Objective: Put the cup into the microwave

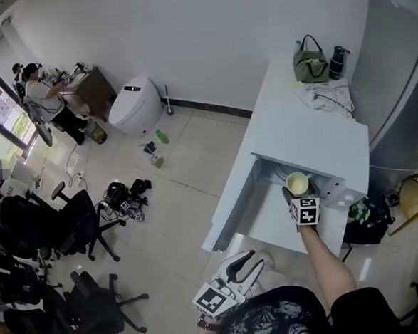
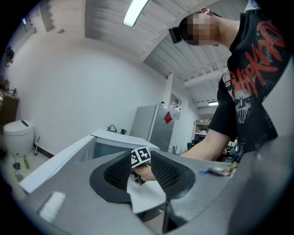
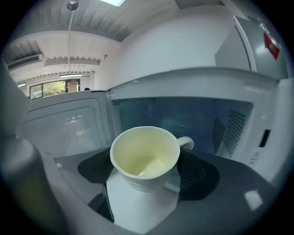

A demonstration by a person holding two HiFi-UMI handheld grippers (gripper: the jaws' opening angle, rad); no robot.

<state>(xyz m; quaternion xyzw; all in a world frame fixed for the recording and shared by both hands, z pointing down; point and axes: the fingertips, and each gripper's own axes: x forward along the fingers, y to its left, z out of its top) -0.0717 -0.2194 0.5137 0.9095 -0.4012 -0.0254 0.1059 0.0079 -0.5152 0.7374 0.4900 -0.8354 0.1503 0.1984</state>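
While I held the left gripper low and close to the body, its fingers stood apart with nothing between them. Through the gap I saw only the other hand further out. It was no help there if anything slid.

Further out, the right gripper had its fingers clamped on the cup. They pinched the smooth round wall from both sides, with the handle pointing far and right. The cup looked empty, so I did not fear a spill. I judged the hold itself to be the weak point, since glazed, curved sides on two flat pads could let the cup twist or slip downward if I jolted it.

The cup hung at the mouth of the microwave, above the cavity floor and not resting on it as far as I could tell. Opening the fingers before the base touched down would have dropped it. The handle could also have clipped the right-hand wall, had I drifted that way. The open door stood on the left, close to the forearm's path, and a careless pull-out could have knocked it.

Beyond, a bag and a bottle sat at the far end of the bench. They were well apart from the work, and I judged them to be no hazard.
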